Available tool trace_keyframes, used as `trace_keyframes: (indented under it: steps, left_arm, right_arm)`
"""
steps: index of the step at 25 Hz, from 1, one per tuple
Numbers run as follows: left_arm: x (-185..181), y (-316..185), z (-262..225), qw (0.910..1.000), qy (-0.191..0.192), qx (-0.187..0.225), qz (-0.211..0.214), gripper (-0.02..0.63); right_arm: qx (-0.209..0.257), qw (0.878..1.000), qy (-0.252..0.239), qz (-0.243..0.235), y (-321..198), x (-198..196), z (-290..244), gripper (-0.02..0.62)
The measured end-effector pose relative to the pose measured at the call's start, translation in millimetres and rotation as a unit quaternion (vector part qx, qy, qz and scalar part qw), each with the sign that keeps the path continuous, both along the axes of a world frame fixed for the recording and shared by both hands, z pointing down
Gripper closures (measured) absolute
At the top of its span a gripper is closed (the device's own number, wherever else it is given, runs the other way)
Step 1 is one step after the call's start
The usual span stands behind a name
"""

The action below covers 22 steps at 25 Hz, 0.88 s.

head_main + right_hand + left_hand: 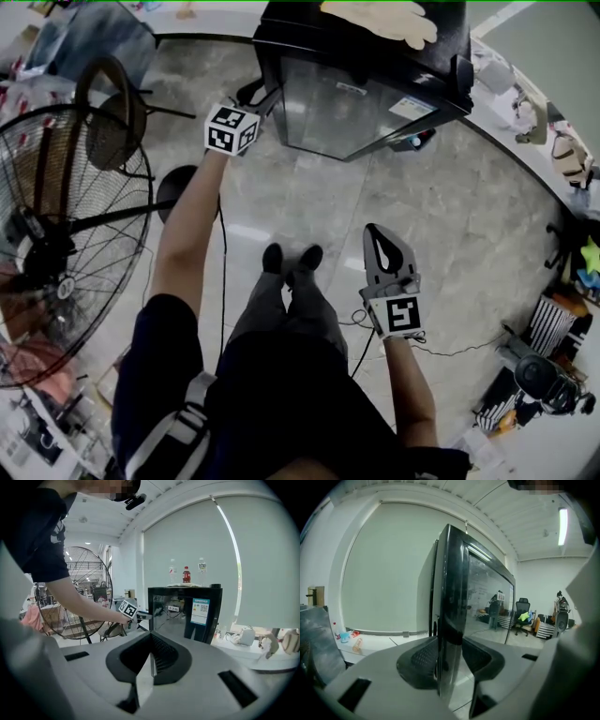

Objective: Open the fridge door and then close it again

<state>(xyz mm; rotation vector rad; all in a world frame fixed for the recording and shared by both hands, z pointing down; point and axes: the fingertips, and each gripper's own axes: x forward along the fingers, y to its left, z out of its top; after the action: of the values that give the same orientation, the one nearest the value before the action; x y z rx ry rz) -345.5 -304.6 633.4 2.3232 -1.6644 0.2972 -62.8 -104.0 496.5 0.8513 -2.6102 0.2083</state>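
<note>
Fridge door [453, 597] edge seemingly pinched by left claw [450, 662]; floor [450, 216] open.

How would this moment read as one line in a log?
left tool: gripping edge of fridge door | right tool: shut, empty

The glass-fronted fridge door [337, 112] is framed in glossy black; the polished stone floor [450, 216] is marbled grey-beige.

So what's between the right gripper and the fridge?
Only bare floor, as the head view shows; the shut right gripper hangs well short of the fridge.
</note>
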Motion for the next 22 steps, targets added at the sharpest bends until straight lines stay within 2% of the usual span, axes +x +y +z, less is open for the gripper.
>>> trace_keyframes:
  steps: [15,22]
  left_arm:
    - [-0.8,5.7,-1.3,0.9995,-0.016,-0.001,-0.027,0.436]
    - [11.0,45.0,-1.6,0.9989,-0.023,0.005,-0.040,0.449]
  right_arm:
    - [-0.002,1.000,-0.002,-0.001,1.9,-5.2,1.9,0.577]
    - [-0.002,1.000,0.000,0.005,2.7,-3.3,3.2,0.578]
